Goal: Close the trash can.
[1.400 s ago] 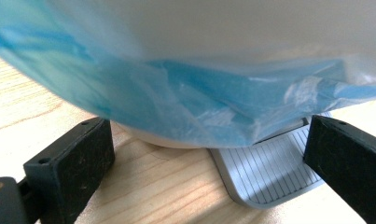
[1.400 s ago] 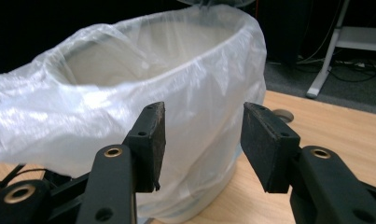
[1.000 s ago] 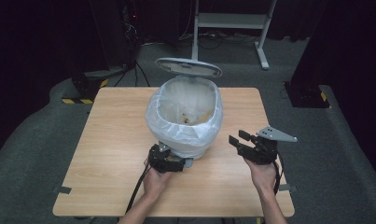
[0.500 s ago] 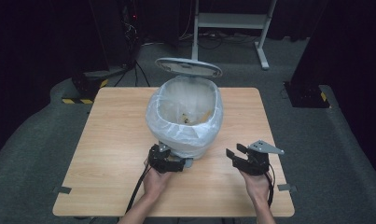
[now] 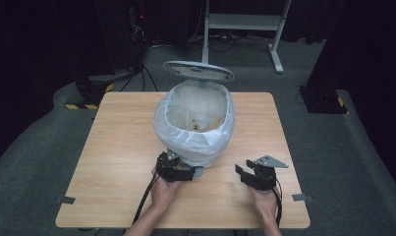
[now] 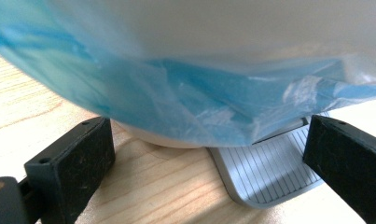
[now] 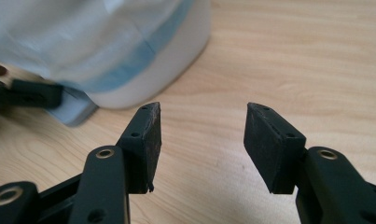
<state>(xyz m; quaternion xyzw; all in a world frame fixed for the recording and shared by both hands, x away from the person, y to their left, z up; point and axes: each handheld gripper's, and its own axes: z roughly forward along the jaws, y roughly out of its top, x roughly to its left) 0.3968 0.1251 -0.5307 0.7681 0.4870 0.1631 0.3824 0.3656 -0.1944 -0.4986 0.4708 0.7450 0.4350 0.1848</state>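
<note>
Pedal work looks like your job here: the left gripper (image 5: 178, 169) sits low on the table (image 5: 117, 162) at the bin's 6 o'clock edge, its jaws spread wide with the grey ribbed pedal (image 6: 269, 168) between them, and neither pad is pressing on it in the left gripper view. Whether you are bearing down on the pedal from above, you cannot tell from these pictures, but the lid (image 5: 199, 71) stands raised at the bin's 12 o'clock, which suits a pedal held down. The white bin (image 5: 198, 123) stands upright near the table's middle, mouth facing up, its oval opening running long from 6 to 12 o'clock, with a pale bag (image 6: 185, 88) folded over the rim and hanging down the outside. A few scraps (image 5: 200, 127) lie at the bottom. Your right gripper (image 5: 249, 173) rests near the table at about 4 o'clock from the bin, well apart from it, its jaws parted on nothing but bare wood, aimed toward the bin's base. That looks like a waiting hand, kept free to go for the bag's rim.
</note>
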